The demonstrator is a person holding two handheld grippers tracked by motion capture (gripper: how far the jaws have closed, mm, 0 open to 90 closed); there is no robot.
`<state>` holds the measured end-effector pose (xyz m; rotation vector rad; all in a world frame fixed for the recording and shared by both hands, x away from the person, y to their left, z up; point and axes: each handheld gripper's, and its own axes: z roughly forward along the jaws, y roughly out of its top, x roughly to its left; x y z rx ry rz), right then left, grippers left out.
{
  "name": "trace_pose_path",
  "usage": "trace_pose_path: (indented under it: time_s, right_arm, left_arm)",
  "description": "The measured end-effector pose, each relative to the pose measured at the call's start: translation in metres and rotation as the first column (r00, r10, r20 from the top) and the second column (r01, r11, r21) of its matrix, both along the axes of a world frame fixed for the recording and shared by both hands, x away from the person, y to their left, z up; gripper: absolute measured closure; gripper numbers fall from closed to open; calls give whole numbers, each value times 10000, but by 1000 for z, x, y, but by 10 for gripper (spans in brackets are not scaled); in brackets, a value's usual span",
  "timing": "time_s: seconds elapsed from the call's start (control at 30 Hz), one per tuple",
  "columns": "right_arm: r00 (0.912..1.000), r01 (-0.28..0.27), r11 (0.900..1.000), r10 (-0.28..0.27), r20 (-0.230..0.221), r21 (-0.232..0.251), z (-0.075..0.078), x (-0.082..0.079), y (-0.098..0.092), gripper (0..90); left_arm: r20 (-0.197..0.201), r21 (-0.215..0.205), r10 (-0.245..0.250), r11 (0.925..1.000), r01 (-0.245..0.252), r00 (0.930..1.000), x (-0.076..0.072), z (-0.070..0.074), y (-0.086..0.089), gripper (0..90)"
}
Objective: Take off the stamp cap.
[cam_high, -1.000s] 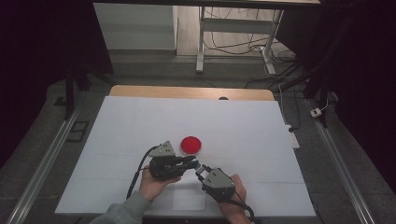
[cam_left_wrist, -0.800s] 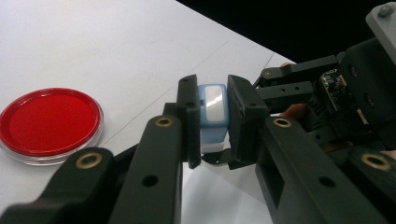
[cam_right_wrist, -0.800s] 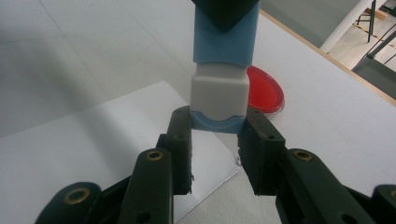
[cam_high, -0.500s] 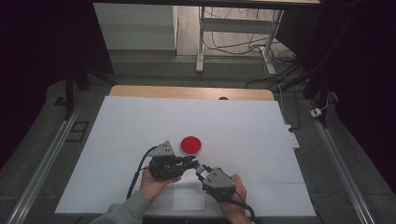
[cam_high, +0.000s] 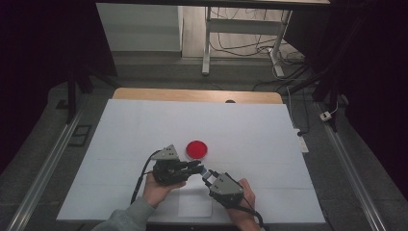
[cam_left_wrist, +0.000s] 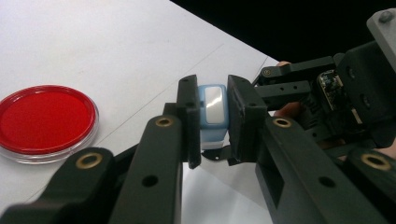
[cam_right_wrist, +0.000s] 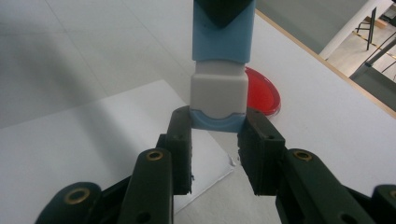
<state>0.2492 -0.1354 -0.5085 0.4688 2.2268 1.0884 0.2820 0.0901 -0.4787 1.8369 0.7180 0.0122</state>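
A small block with a light-blue body (cam_left_wrist: 212,112), a white middle (cam_right_wrist: 218,93) and a blue end piece is held off the table between both grippers. My left gripper (cam_left_wrist: 212,100) is shut on its blue body. My right gripper (cam_right_wrist: 217,128) is shut on the blue end piece below the white part. In the high view the left gripper (cam_high: 195,166) and right gripper (cam_high: 208,175) meet tip to tip near the table's front, with the block (cam_high: 202,170) between them. A round red dish (cam_high: 197,149) lies flat just beyond them.
The white-covered table (cam_high: 240,130) has a wooden strip (cam_high: 192,95) along its far edge. A loose white sheet (cam_high: 195,204) lies under the hands at the front edge. Metal rails run along both sides of the table.
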Motion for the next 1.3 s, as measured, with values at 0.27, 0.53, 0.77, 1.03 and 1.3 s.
trace_pose_path:
  time_s: [0.27, 0.53, 0.77, 1.03, 1.3]
  right_arm:
    - [9997, 169, 9995, -165, -173, 269, 1, 1, -2, 654]
    - [9985, 458, 9985, -450, -297, 298, -3, 2, -10, 656]
    - [9992, 312, 9986, -300, -274, 425, 0, 3, -15, 655]
    - [9981, 363, 9967, -325, -527, 729, 1, 7, -25, 653]
    - [9950, 535, 9924, -436, -898, 1110, 2, 11, -40, 652]
  left_arm:
    - [111, -88, 87, 9999, -86, 9999, -1, 1, 0, 761]
    - [308, -503, 738, 9961, -722, 9968, 3, 11, 28, 765]
    - [423, -103, 338, 9994, -334, 9985, 1, 9, 14, 763]
    - [261, -64, 170, 9998, -169, 9995, 2, 7, 14, 763]
    - [227, -91, 217, 9997, -215, 9995, 1, 7, 15, 762]
